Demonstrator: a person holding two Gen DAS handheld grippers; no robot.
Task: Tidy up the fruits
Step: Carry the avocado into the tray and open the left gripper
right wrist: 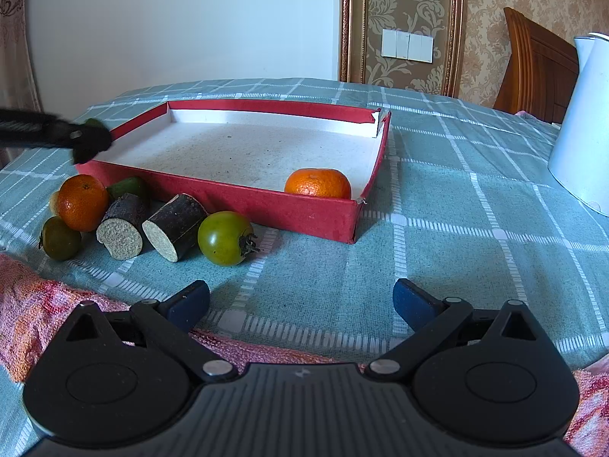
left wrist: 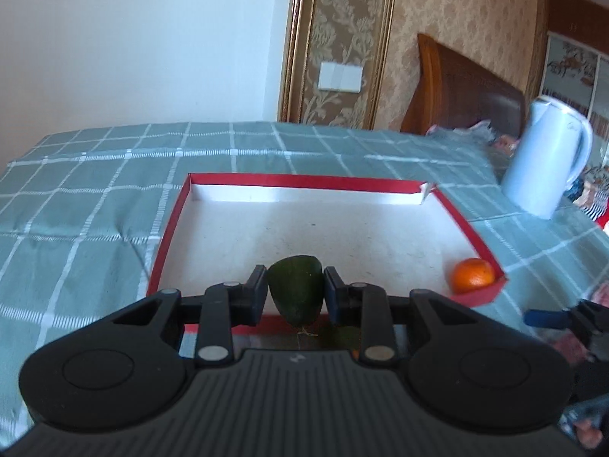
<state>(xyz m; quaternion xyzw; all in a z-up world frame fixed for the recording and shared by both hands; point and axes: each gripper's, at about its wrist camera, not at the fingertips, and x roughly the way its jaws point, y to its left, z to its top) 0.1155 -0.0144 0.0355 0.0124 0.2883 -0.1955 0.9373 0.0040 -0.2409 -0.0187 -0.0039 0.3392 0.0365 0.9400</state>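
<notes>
A red box (left wrist: 171,224) (right wrist: 266,205) with a white floor lies on the checked cloth. One orange (left wrist: 473,275) (right wrist: 318,183) rests in its near right corner. My left gripper (left wrist: 295,291) is shut on a dark green fruit (left wrist: 296,289) and hangs over the box's near edge; in the right wrist view the left gripper (right wrist: 85,141) shows at the box's left rim. My right gripper (right wrist: 300,301) is open and bare above the cloth. Beside the box lie an orange (right wrist: 82,202), two green tomatoes (right wrist: 224,238) (right wrist: 60,238), two cut dark sugarcane pieces (right wrist: 173,226) (right wrist: 123,226) and another green fruit (right wrist: 127,187).
A white kettle (left wrist: 544,160) (right wrist: 584,129) stands on the cloth right of the box. A pink towel (right wrist: 30,304) lies at the near edge. A wooden headboard (left wrist: 464,87) and a wall stand behind the table.
</notes>
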